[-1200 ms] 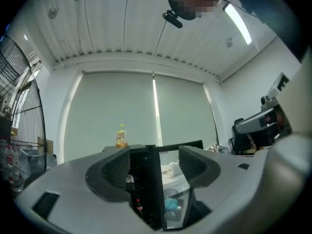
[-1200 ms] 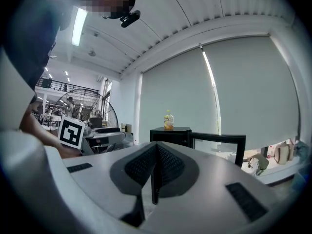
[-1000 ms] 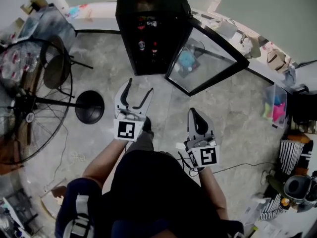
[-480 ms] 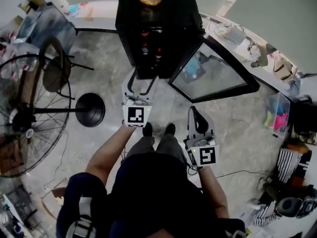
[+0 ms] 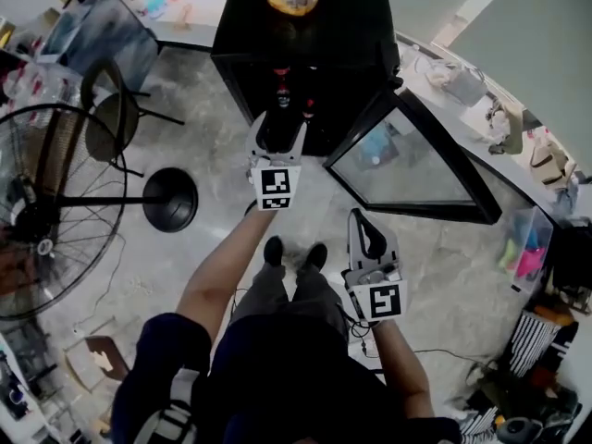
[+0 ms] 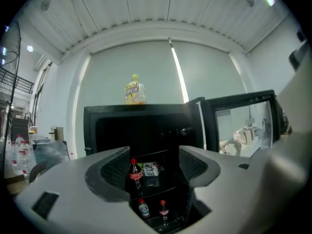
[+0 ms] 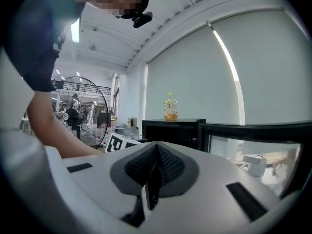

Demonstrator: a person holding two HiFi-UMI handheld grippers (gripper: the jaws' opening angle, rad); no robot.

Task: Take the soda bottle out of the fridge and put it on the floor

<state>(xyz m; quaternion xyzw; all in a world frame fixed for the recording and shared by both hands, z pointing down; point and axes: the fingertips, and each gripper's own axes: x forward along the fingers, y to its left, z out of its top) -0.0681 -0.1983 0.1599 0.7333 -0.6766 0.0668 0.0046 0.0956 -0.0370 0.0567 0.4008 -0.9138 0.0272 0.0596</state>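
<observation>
Left gripper (image 5: 279,129), jaws spread and empty, is pointing into the open fridge (image 5: 356,35), soda bottle (image 6: 135,173) standing upright on a shelf straight ahead, while the clenched right gripper (image 5: 367,234) is hanging farther back.

Soda bottle (image 6: 135,175) label perhaps illegible

Soda bottle (image 6: 135,172) in fridge (image 6: 107,112), fan (image 5: 51,215) left of fridge

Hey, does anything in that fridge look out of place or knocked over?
Perhaps: on the upper shelf of the fridge, a white-labelled drink seems to lie on its side beside the upright soda bottle. Nothing else stands out.
</observation>
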